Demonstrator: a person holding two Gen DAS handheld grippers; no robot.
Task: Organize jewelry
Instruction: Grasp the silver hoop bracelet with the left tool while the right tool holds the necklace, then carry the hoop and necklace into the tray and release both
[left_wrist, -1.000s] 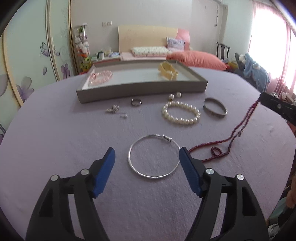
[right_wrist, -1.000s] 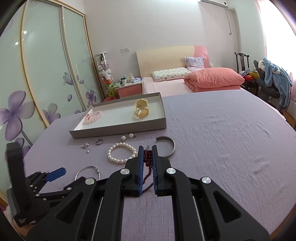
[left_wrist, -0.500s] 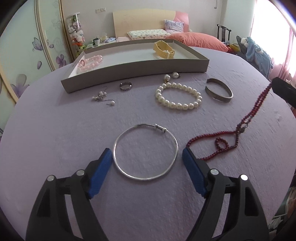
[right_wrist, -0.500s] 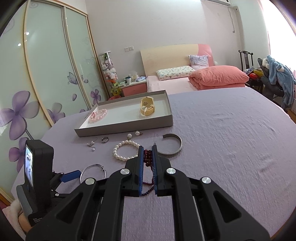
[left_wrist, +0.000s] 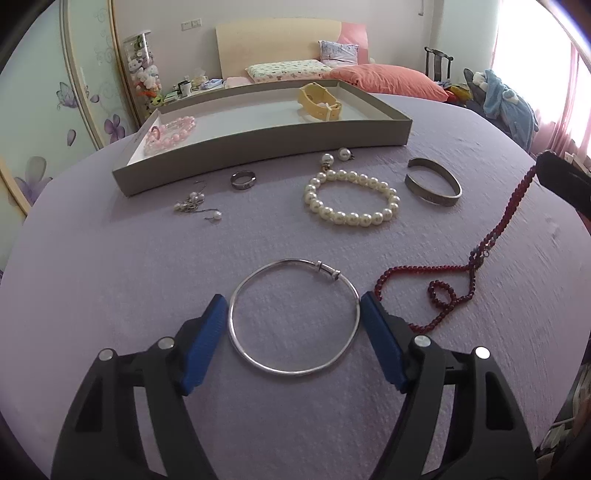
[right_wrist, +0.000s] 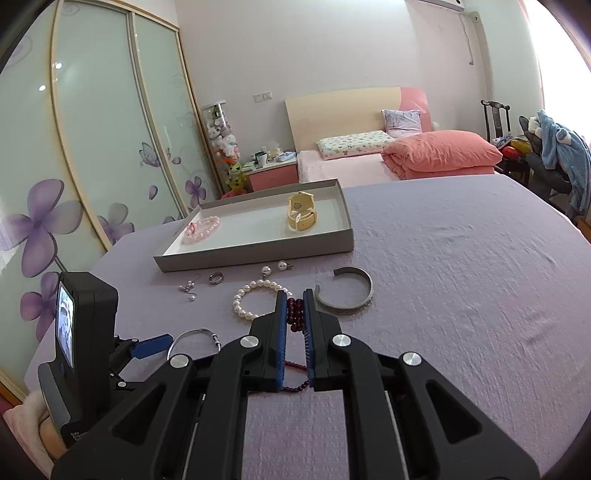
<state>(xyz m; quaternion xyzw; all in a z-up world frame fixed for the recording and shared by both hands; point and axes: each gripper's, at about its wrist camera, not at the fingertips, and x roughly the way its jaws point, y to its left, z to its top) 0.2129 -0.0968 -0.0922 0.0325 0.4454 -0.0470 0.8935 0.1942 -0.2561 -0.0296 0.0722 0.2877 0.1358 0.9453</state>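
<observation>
On the lavender-covered surface (left_wrist: 110, 280), going left to right in the left wrist view, the grey tray (left_wrist: 258, 142) is lying at the 12 o'clock end, holding a pink bead bracelet (left_wrist: 168, 133) at its left and a yellow watch-like band (left_wrist: 319, 103) towards its right. Just in front of the tray, a cluster of small pearl earrings (left_wrist: 195, 206) is lying at about 10 o'clock, a dark ring (left_wrist: 243, 180) just to its right, then two pearl studs (left_wrist: 334, 157) touching the top of a white pearl bracelet (left_wrist: 351, 199), and a grey open cuff bangle (left_wrist: 432, 186) at 1 o'clock.

The left tongs (left_wrist: 293, 325) are standing wide open, blue pads flanking a thin silver bangle (left_wrist: 293, 317) that is lying flat on the cloth; the right pad is sitting just beside the bangle's rim, and whether either pad is touching it cannot be told.

To the right, a dark red bead necklace (left_wrist: 454, 284) is lying partly coiled near the bangle at 3 o'clock, with one strand rising taut towards the right tongs (right_wrist: 294, 310) at the frame edge. In the right wrist view those tongs are closed on the red beads, pinching them between the blue pads, above the gap between pearl bracelet and cuff. At that view's far left, the left tool's camera body (right_wrist: 81, 332) is showing, with the silver bangle beside it.
</observation>
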